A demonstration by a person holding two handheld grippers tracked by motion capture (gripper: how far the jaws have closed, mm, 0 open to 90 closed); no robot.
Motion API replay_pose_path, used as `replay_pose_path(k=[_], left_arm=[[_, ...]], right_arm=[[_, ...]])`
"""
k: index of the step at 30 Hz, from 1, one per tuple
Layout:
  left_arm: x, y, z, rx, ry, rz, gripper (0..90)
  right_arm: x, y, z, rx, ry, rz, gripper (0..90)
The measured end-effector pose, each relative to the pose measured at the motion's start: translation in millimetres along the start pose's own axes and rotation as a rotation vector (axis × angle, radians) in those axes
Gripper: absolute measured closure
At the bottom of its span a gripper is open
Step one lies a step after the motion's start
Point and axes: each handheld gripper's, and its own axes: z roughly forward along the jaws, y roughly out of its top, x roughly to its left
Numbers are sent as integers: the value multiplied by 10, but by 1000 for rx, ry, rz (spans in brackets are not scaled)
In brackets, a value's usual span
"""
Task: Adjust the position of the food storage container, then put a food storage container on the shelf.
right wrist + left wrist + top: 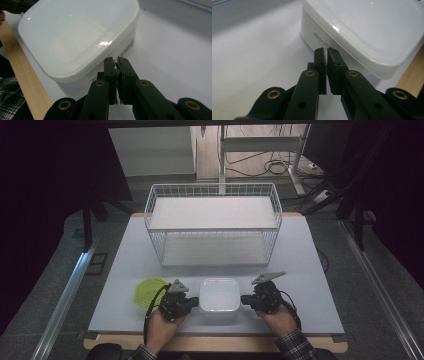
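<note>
A white square lidded container (219, 298) sits near the table's front edge between my two grippers. My left gripper (196, 304) is at its left side, shut with nothing between the jaws. In the left gripper view the shut fingertips (326, 51) point at the container's side wall (317, 37), close to it. My right gripper (243, 300) is at the container's right side, also shut and empty. In the right gripper view its tips (115, 60) sit just below the container's (75, 35) lid rim. Whether either gripper touches the container I cannot tell.
A white wire basket (213, 222) with a shelf stands at the back middle of the table (310, 265). A yellow-green round lid or bowl (148, 291) lies left of the left gripper. The table's wooden front edge (220, 343) runs just under the hands.
</note>
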Motion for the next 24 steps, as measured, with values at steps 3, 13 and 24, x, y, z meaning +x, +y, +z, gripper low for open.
replay_pose_path(k=[3,13,24], left_arm=[[-29,1,-82,-5,32,28,848],[1,-21,-330,-55,45,56,554],[56,-5,-316,-84,-5,40,167]], right_arm=[[-19,-18,-86,-23,-31,-22,829],[-87,-106,-265,-104,-58,-43,589],[-85,-96,-277,-125,-79,-24,300]])
